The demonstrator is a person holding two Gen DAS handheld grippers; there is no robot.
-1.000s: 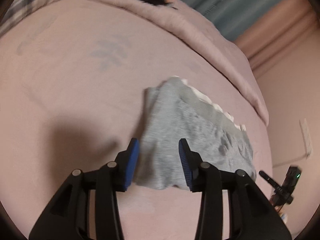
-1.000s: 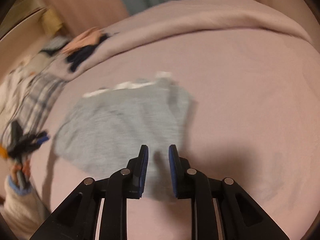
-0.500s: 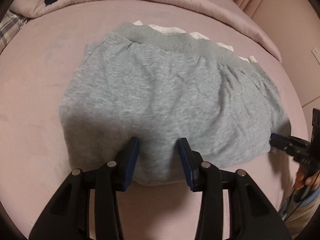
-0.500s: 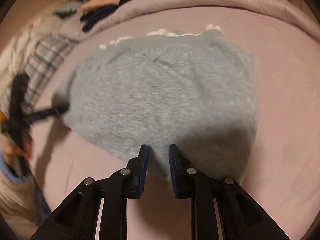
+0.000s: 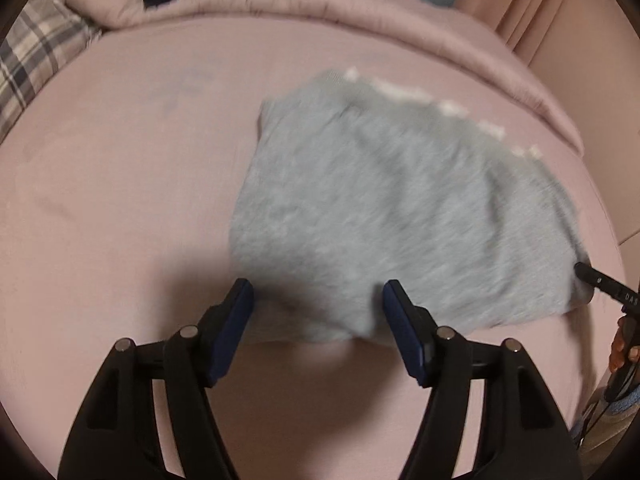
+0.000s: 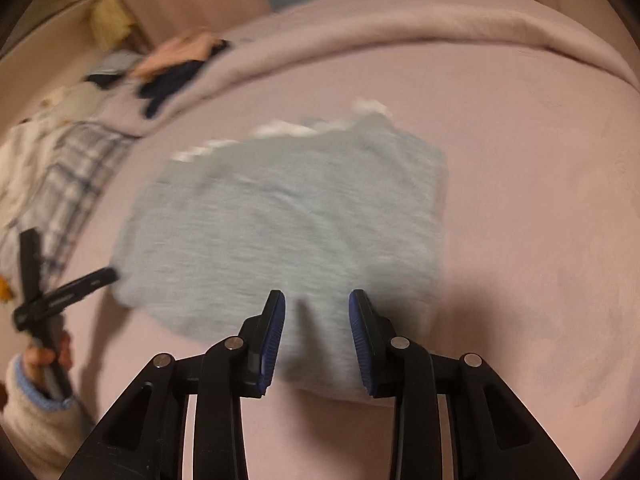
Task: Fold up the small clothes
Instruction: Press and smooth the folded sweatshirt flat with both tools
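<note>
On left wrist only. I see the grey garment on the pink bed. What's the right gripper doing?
Observer: The right gripper has its jaws opening, with the near edge of the grey garment lying between them, pads not pressing it.
Operator: Anything beyond the plaid cloth on that side?
Observer: Yes, past the plaid cloth there is a white patterned fabric and a yellow item by the wall, blurred.
Operator: Who holds the left gripper?
Observer: A hand in a cream sleeve with a light blue cuff grips its handle.
</note>
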